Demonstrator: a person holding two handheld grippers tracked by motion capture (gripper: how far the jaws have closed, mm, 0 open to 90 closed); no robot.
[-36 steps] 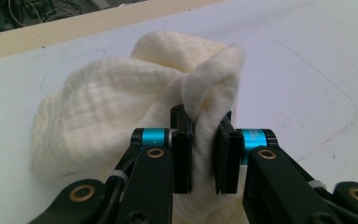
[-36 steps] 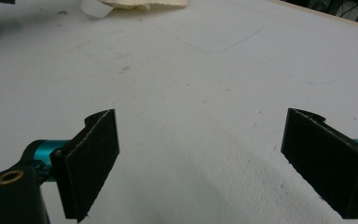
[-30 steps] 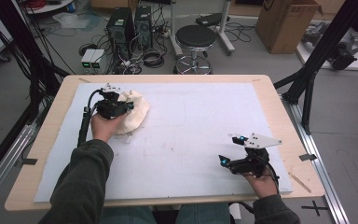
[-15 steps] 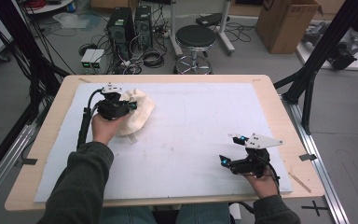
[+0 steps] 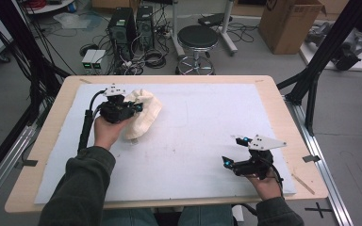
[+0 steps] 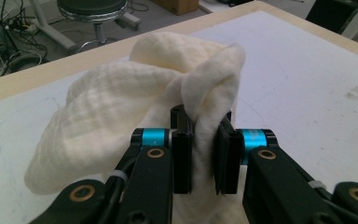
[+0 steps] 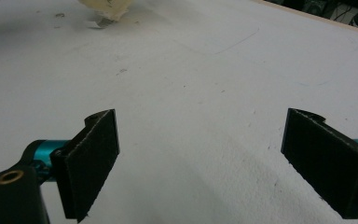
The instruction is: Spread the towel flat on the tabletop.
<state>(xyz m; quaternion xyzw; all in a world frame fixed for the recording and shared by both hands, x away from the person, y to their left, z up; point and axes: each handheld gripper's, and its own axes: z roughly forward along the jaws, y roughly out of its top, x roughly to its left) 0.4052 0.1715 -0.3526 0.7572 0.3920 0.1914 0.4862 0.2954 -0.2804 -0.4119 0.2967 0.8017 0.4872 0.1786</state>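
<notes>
My left gripper (image 6: 200, 161) is clamped on a fold of the cream cloth (image 5: 143, 113), bunched at the far left of the white mat (image 5: 193, 136), while my right gripper (image 7: 200, 163) sits spread wide over bare mat, well apart.

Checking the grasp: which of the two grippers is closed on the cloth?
The left gripper: its jaws pinch a fold of the cream cloth. The right gripper hangs open over the white mat.

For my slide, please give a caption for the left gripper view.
Left gripper pinches a fold of the cream waffle-weave cloth.
</notes>
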